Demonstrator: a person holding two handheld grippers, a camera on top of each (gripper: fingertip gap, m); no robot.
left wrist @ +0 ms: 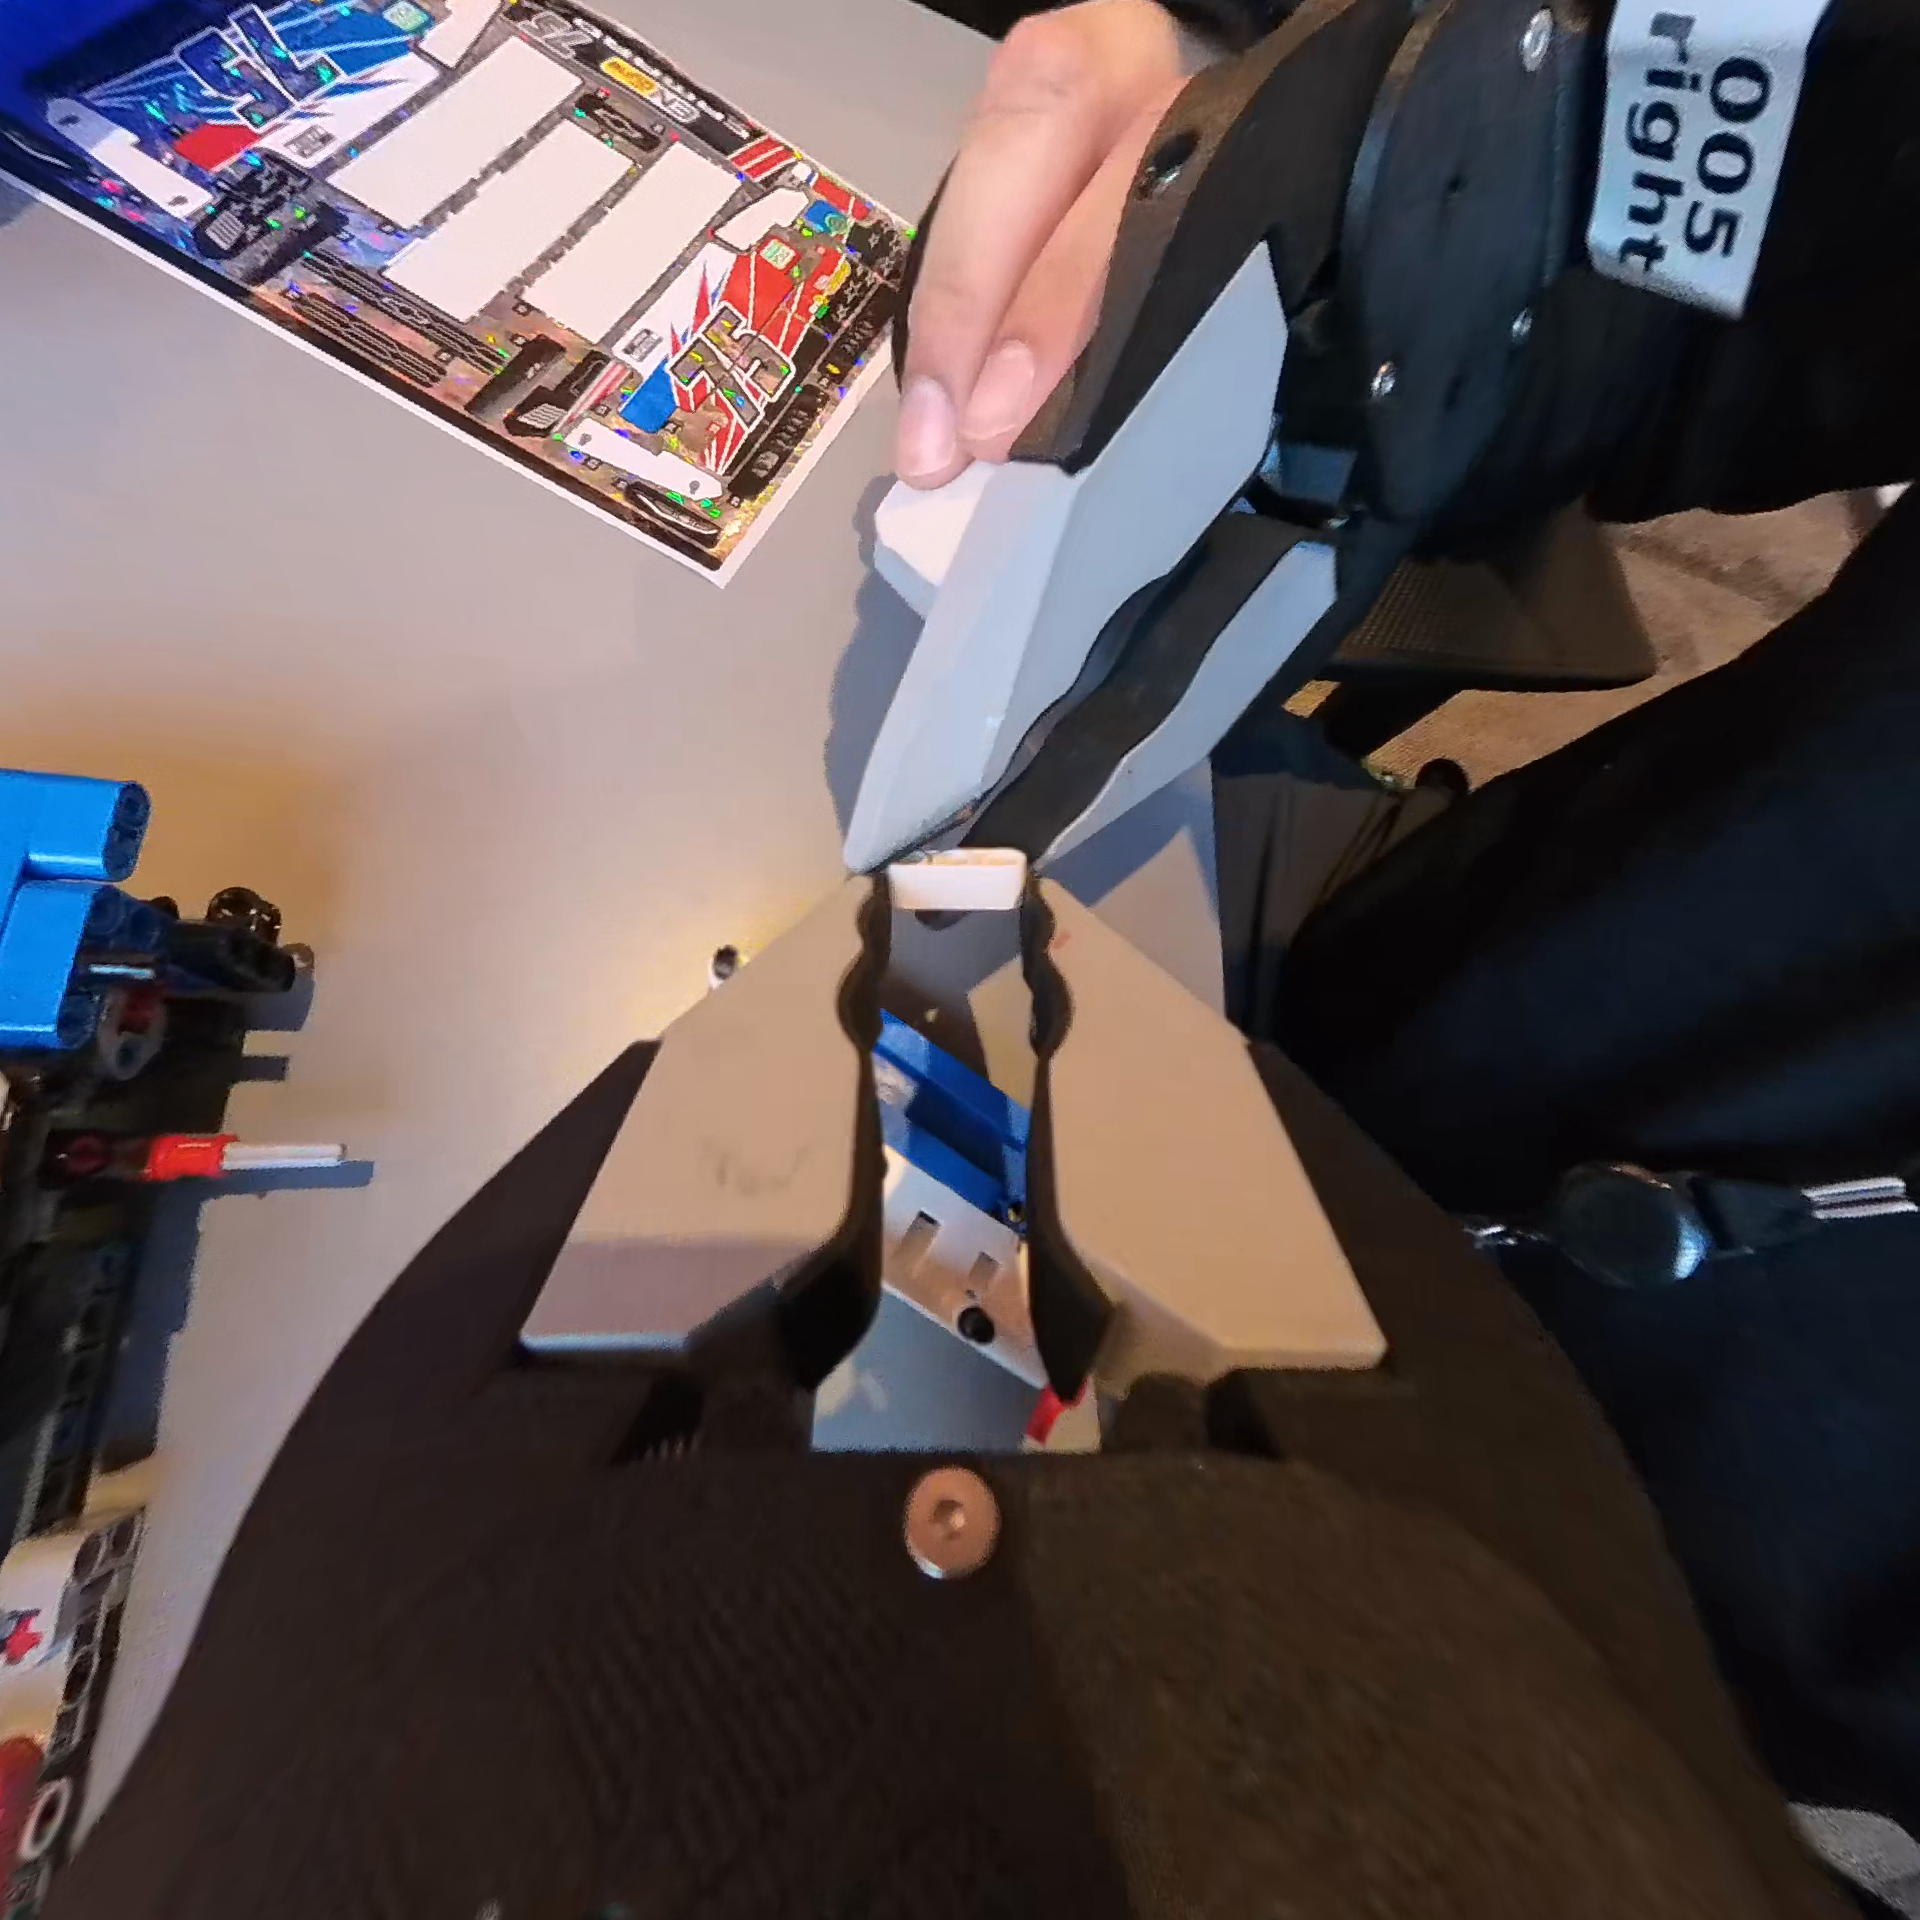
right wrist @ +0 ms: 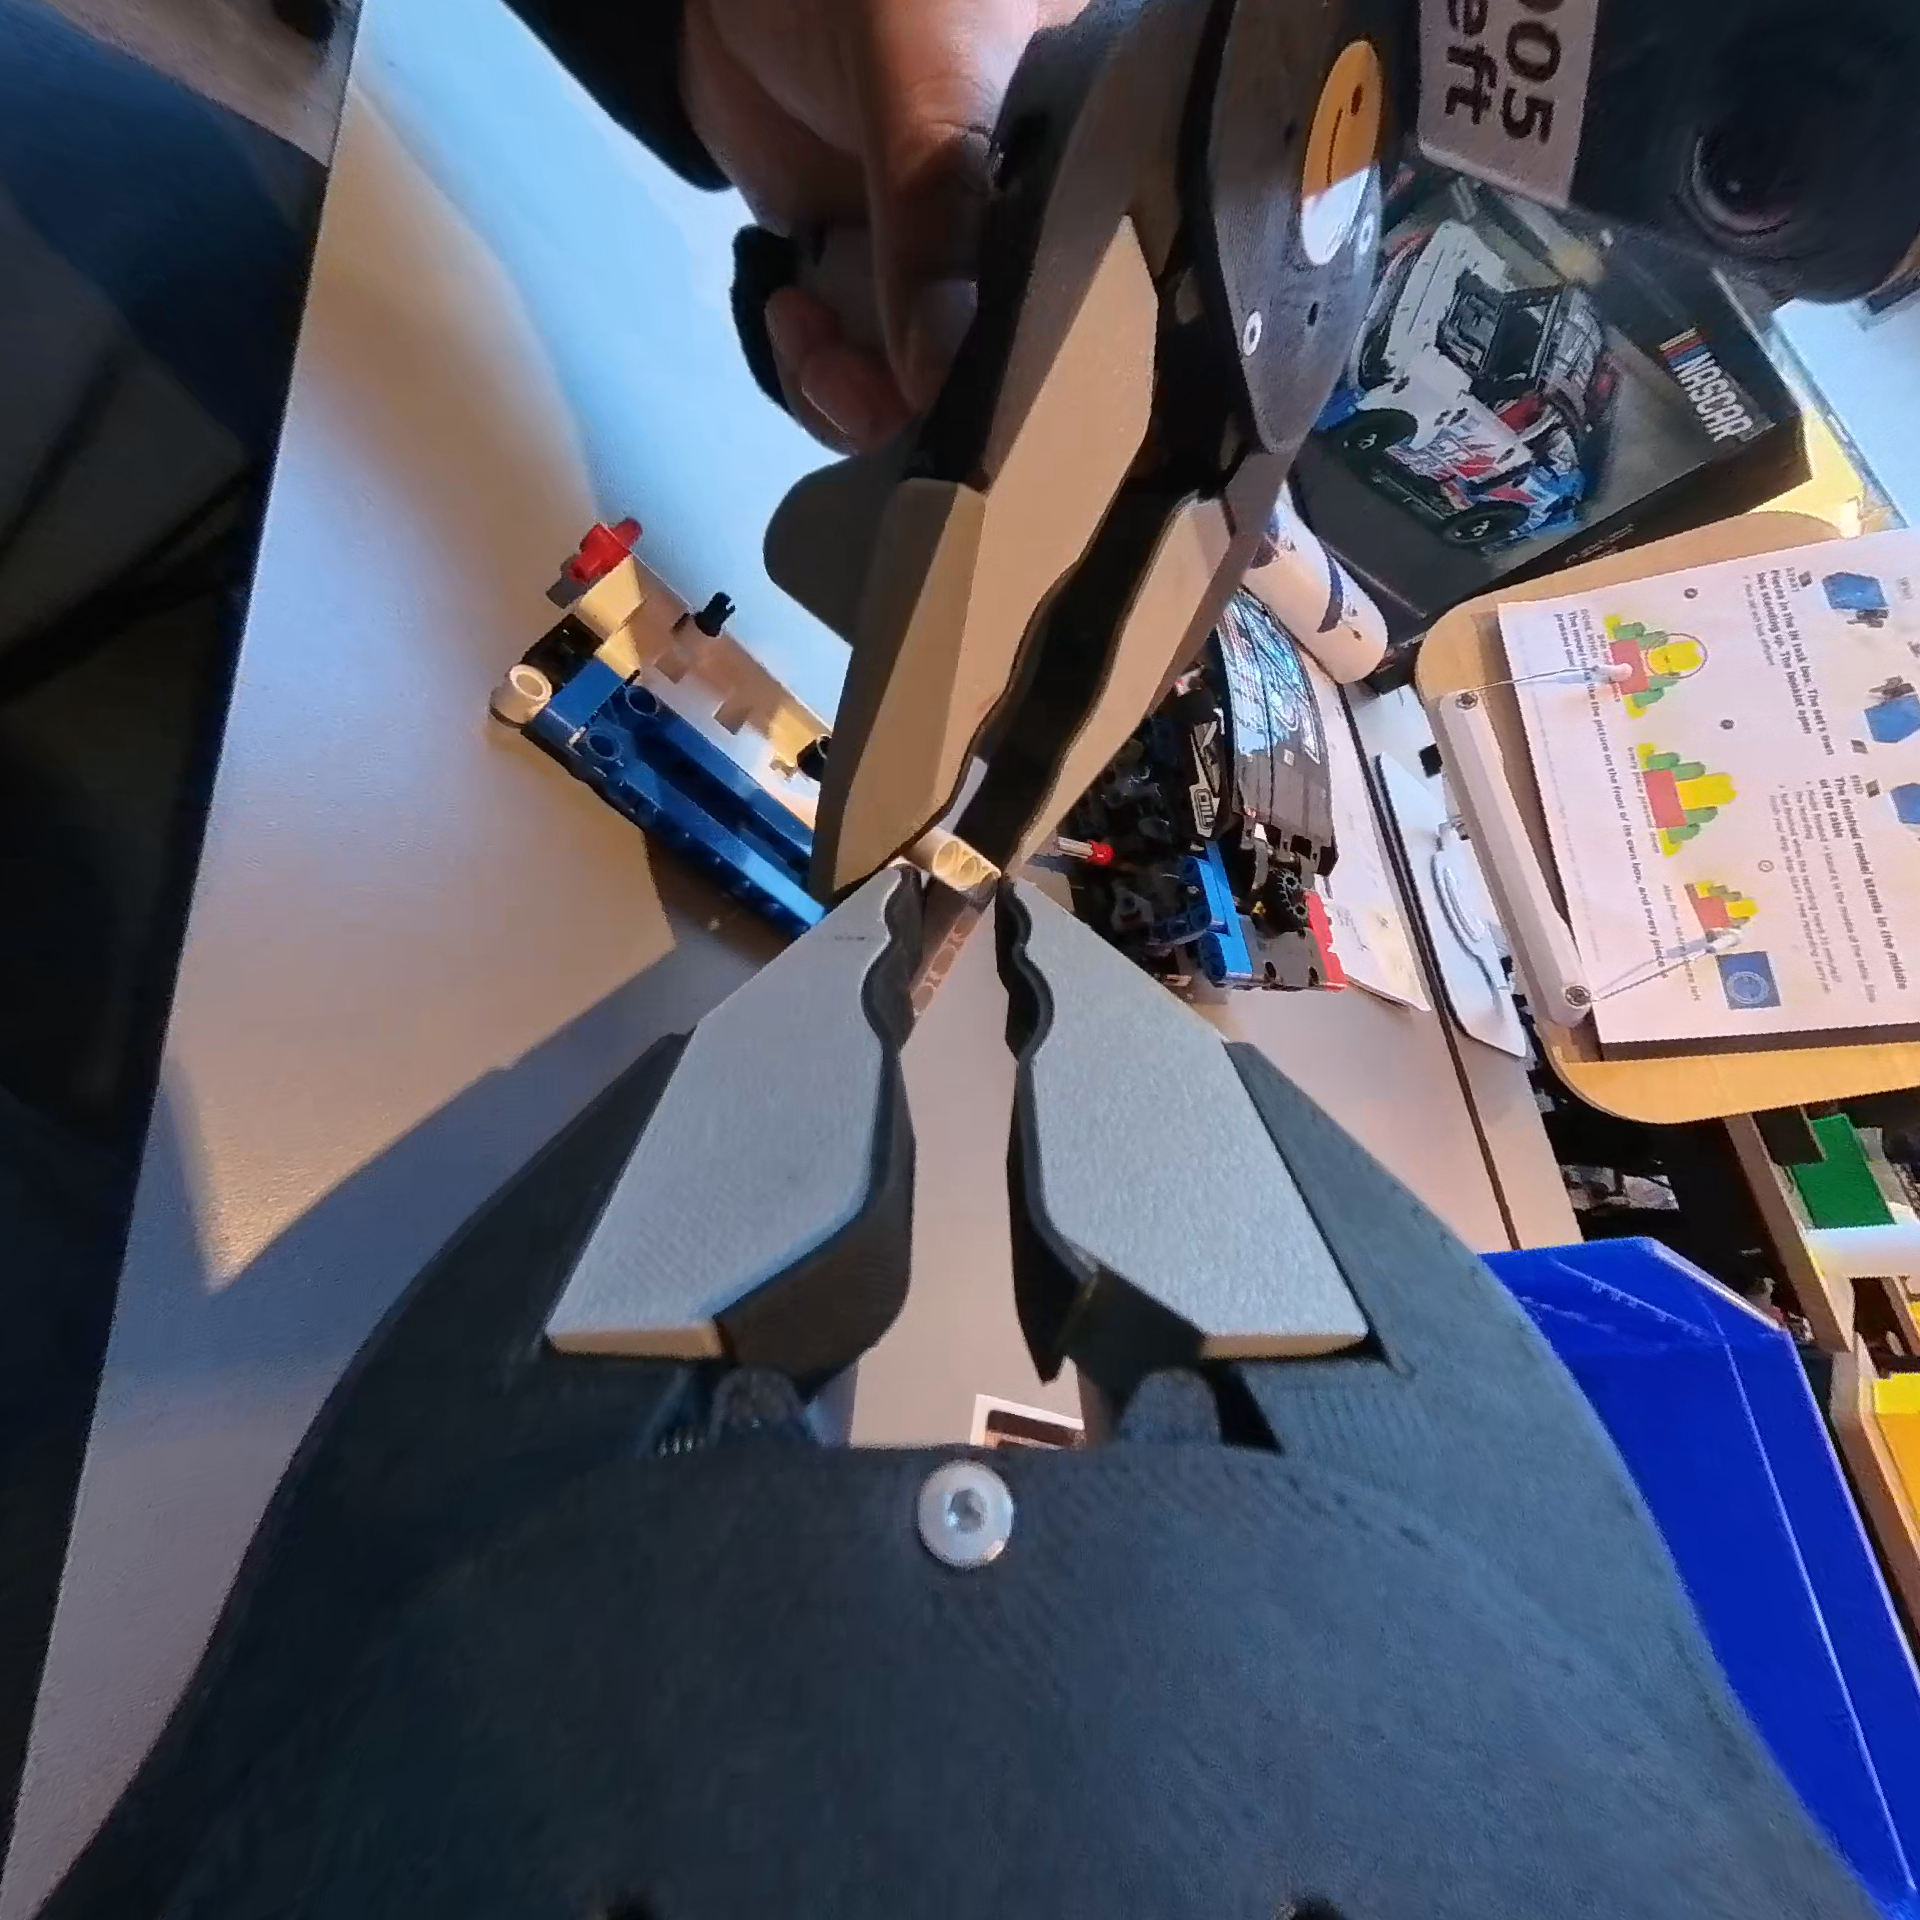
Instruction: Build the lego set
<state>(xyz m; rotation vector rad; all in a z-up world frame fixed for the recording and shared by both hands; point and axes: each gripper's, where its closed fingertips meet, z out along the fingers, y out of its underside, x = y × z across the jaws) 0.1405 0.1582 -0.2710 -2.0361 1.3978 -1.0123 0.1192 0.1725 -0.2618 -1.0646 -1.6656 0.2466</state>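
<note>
Left gripper: clenched on a white beam, held above the surface. Right gripper: tip to tip with it, pinching a sticker strip against that beam. Farther off: blue-white assembly, sticker sheet, box.

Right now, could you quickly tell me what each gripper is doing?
Left gripper: closed on the small white piece.
Right gripper: closed on the same white piece from the opposite side.
</note>
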